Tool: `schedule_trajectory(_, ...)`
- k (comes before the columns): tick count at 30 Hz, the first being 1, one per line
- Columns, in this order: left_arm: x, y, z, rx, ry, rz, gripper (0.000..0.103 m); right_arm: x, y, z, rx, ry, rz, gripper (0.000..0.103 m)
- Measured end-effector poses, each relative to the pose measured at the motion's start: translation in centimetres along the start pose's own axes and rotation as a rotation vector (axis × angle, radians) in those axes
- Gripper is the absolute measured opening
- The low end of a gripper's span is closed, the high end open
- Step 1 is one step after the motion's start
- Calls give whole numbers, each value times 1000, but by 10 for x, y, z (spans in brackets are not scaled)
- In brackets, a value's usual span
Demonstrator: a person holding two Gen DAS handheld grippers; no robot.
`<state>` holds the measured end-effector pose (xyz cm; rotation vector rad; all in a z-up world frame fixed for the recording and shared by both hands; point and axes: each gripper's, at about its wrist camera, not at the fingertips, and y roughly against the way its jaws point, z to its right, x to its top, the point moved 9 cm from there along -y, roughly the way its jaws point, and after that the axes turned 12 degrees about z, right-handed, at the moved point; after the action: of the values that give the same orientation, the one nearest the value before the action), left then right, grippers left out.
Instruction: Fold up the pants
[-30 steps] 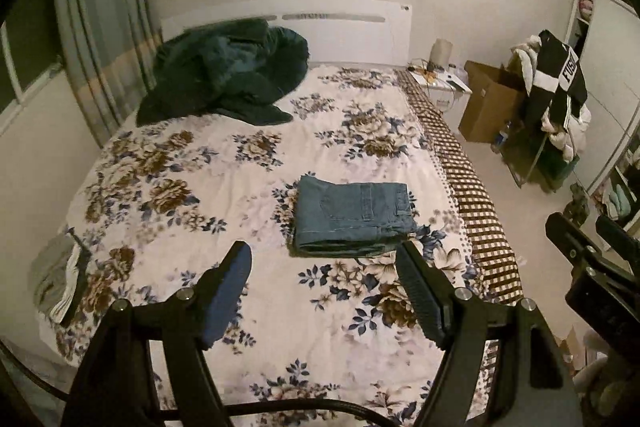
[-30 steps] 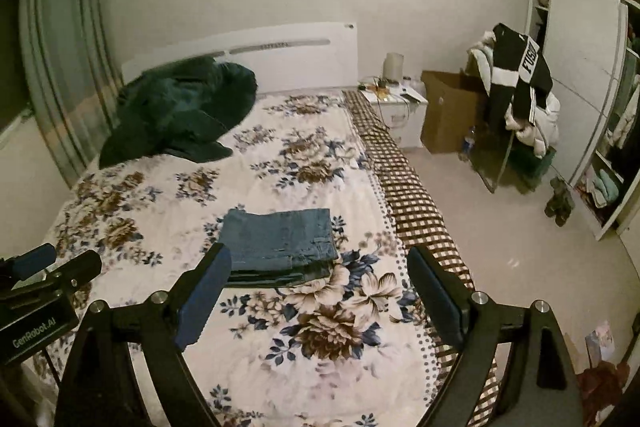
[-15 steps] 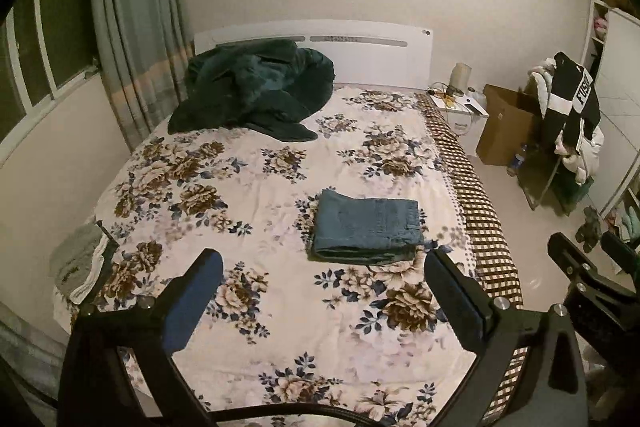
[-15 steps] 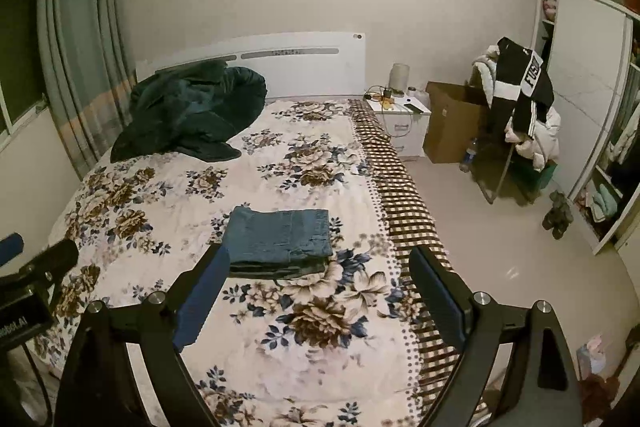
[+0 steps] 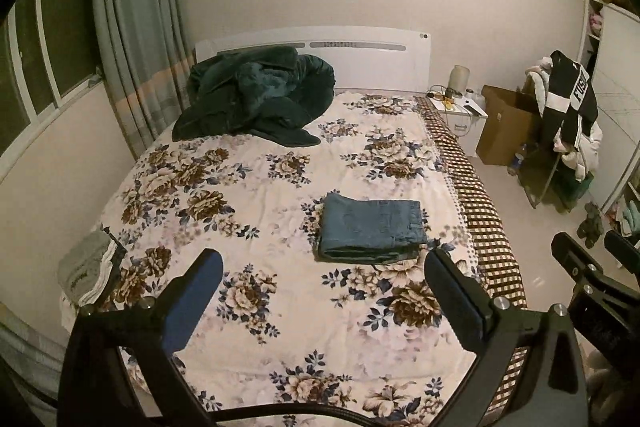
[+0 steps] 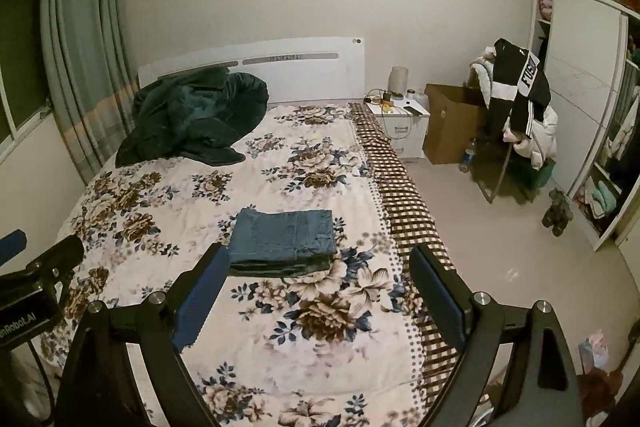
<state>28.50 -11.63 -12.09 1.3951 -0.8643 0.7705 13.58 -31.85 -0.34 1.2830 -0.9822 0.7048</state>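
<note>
The folded pants (image 5: 370, 229) lie flat on the floral bedspread (image 5: 260, 187), toward its checkered right edge and well short of the dark green blanket (image 5: 256, 99) heaped at the headboard. Both the left gripper (image 5: 320, 291) and right gripper (image 6: 318, 281) have drawn back and higher than a second ago, fingers spread apart, holding nothing, clear of the pants
</note>
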Motion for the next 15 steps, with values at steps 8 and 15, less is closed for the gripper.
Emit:
schedule_trajectory(8, 0, 7, -2, -3, -6, 11, 103, 7, 8, -1, 8, 8, 19, 93)
schedule_trajectory(15, 1, 9, -2, -4, -5, 9, 103, 10, 11, 1, 12, 7, 23, 93)
